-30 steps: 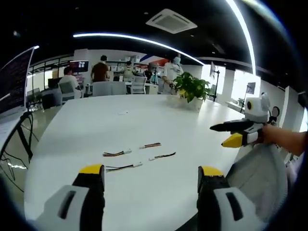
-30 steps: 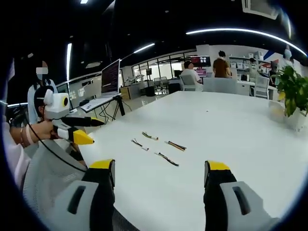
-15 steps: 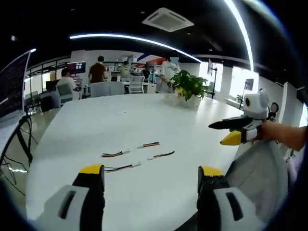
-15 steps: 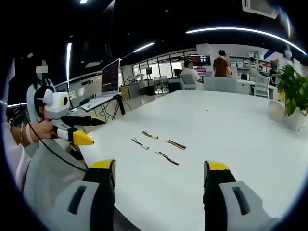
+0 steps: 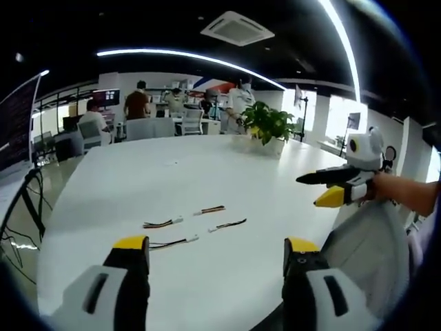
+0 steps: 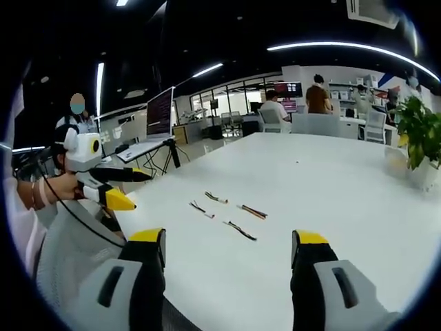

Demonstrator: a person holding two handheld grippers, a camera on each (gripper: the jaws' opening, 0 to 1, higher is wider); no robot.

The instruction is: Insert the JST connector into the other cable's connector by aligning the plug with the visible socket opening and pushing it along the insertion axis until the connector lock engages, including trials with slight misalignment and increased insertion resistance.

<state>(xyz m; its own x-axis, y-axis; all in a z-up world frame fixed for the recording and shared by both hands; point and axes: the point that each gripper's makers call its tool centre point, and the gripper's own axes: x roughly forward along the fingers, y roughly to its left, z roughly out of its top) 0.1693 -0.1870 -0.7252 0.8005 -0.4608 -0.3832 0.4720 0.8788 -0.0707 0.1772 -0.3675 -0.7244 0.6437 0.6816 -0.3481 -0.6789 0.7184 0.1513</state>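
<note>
At the bottom of the left gripper view, your left claw [image 5: 216, 249] stands wide, its two yellow-tipped jaws well apart with nothing between them, held above the near edge of the white tabletop [image 5: 207, 172]. Just beyond the jaws, toward 12 o'clock, four short cables lie loose on the tabletop, none touching another. The nearest cable [image 5: 173, 243] sits just past the left jaw tip, a white JST connector at its right end. Further out lie a second cable [image 5: 162, 223] at about 11 o'clock, a third [image 5: 211, 209] at 12 o'clock and a fourth [image 5: 227, 225] just right of centre. At 3 o'clock your right claw [image 5: 324, 188] enters from the side, held in a hand [image 5: 406, 196] off the table's edge, its jaws spread. A potted plant [image 5: 267, 124] stands at the far side of the tabletop, with people and chairs behind it.

In the right gripper view, your right claw [image 6: 227, 248] is likewise wide and holds nothing. The same four cables lie ahead at 12 o'clock: one [image 6: 240, 231] nearest, one [image 6: 201, 208] to its left, one [image 6: 216, 198] further out and one [image 6: 252, 211] to the right. Your left claw [image 6: 127, 187] comes in at 9 o'clock, open, beside the table's edge. A monitor [image 6: 158, 110] stands beyond it.
</note>
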